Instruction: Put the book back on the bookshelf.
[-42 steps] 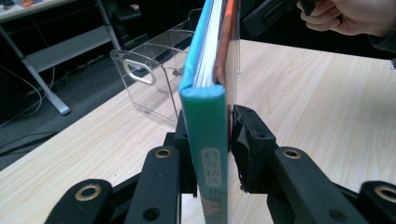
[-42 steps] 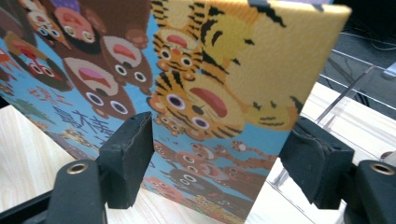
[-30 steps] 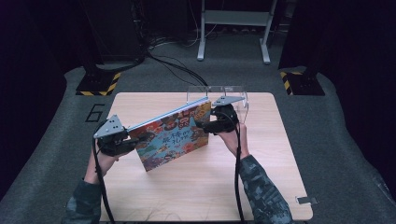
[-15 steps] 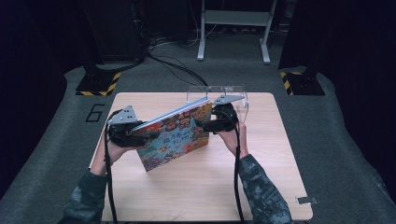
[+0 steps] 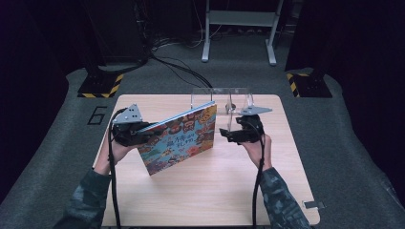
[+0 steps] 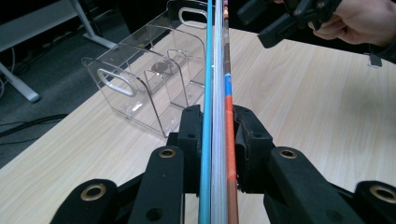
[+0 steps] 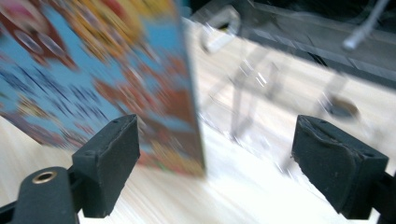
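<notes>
A thin picture book (image 5: 184, 138) with a colourful cover stands tilted on one corner over the wooden table (image 5: 215, 191). My left gripper (image 5: 145, 136) is shut on its left edge, and its jaws have just been closing. In the left gripper view the pads (image 6: 191, 135) press on the book's edge (image 6: 217, 93). My right gripper (image 5: 224, 133) is open just right of the book, and its jaws have just been opening. In the right gripper view the book's blurred corner (image 7: 93, 70) hangs between the wide pads (image 7: 112, 158), touching neither.
A clear acrylic divider rack (image 5: 222, 100) stands at the table's far edge behind the book, also seen as the rack (image 6: 140, 88) in the left gripper view. Dark floor, cables and a stand's legs (image 5: 239, 28) lie beyond.
The right gripper let go of the book's right edge and drew back to the right. The left gripper moved in and took hold of the left edge.
</notes>
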